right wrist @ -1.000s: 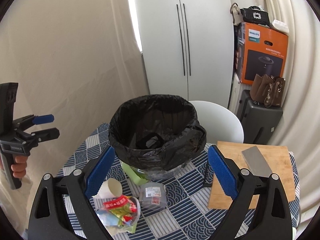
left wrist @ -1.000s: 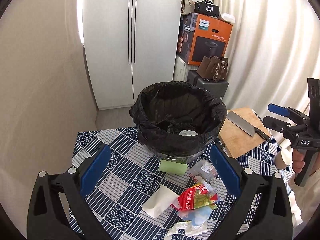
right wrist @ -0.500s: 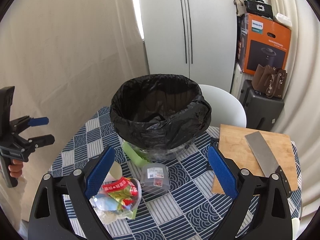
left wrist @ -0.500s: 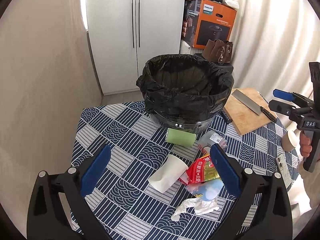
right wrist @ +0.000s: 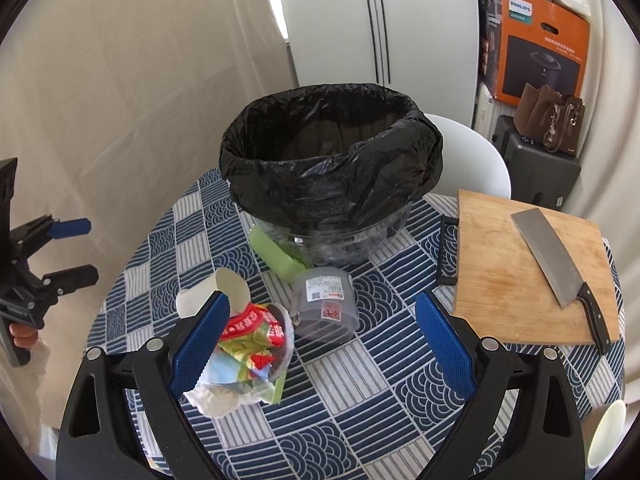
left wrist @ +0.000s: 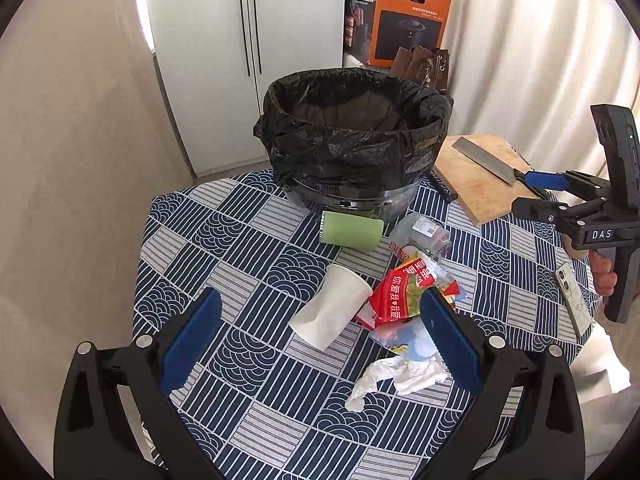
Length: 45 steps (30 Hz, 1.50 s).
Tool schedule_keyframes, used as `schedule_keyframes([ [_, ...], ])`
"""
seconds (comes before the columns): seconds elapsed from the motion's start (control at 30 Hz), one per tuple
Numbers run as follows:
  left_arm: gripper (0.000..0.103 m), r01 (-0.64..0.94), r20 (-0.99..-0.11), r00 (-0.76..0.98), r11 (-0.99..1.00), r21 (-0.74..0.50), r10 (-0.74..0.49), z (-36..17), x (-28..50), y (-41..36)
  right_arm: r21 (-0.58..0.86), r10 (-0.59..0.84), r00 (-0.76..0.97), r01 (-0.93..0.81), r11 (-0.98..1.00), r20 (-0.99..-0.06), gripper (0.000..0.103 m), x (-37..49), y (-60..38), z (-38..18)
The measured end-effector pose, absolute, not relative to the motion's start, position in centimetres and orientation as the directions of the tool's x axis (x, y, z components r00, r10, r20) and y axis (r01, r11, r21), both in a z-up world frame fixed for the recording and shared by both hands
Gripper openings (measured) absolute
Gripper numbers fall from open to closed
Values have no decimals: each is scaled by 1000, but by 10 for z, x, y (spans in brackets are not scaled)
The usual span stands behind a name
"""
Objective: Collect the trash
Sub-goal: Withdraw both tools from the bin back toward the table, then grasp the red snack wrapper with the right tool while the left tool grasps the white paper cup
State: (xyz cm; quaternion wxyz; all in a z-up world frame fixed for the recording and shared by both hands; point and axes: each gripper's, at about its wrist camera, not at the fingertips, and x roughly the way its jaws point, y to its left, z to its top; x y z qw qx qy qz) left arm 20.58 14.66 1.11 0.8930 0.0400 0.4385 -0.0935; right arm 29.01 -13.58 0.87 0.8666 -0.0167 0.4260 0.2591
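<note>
Left hand-held gripper (left wrist: pixel 320 336) and right hand-held gripper (right wrist: pixel 322 336) both spread, empty; paper cup (left wrist: pixel 334 312) light, crushable, so pinch its rim gently.

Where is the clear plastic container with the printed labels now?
The clear plastic container lies on its side on the patterned tablecloth, in front of the black-lined bin, right of the red snack wrapper.

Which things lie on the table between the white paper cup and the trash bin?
In the left wrist view, a green packet lies between the white paper cup and the trash bin, resting right at the bin's base. Otherwise only patterned tablecloth shows.
</note>
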Motion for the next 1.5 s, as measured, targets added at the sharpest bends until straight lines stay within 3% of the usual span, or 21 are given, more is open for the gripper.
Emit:
schedule_keyframes([
  [0.5, 97, 323, -859, 469, 945, -49, -205, -41, 219, 144, 262, 432, 331, -450, 854, -839, 89, 288, -121, -53],
  [1.33, 97, 400, -926, 289, 910, -113, -242, -118, 251, 161, 358, 451, 149, -417, 835, -880, 88, 329, -75, -109],
  [1.43, 97, 419, -930, 270, 900, -119, -248, -125, 257, 159, 382, 460, 113, -405, 831, -881, 70, 335, -69, -117],
  [1.5, 97, 432, -933, 260, 894, -118, -249, -128, 260, 158, 438, 488, 33, -390, 810, -872, 27, 339, -65, -127],
])
